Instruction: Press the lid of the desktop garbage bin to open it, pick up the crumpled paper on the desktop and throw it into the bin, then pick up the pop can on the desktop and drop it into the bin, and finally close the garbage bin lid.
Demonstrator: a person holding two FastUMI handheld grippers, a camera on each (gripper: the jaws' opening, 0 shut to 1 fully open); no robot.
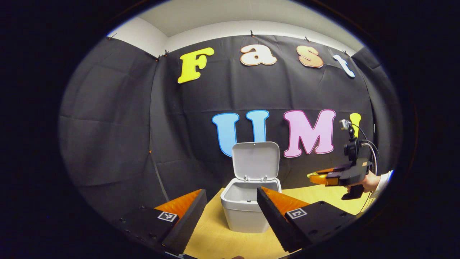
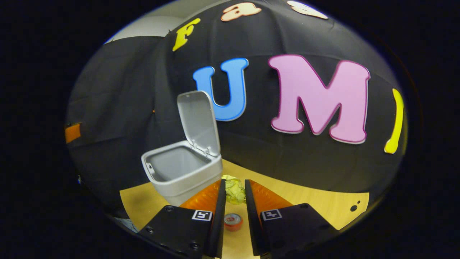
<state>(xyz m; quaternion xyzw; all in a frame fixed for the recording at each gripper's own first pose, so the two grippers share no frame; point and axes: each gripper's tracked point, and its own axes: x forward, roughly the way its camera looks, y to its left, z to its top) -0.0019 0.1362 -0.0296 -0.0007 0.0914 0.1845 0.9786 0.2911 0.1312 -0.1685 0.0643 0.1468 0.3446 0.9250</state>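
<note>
The grey desktop bin stands on the table with its lid swung up and upright. My left gripper is open just in front of the bin, nothing between its fingers. My right gripper is shut on the crumpled yellow paper, lifted above the table to the right of the bin, whose lid stands open. The pop can stands upright on the table below the held paper. The right gripper hangs in the air right of the bin in the left gripper view, held by a hand.
The light wooden table runs right of the bin to the black cloth wall close behind. Its left edge lies just beyond the bin. Two small dark holes mark the table's far right.
</note>
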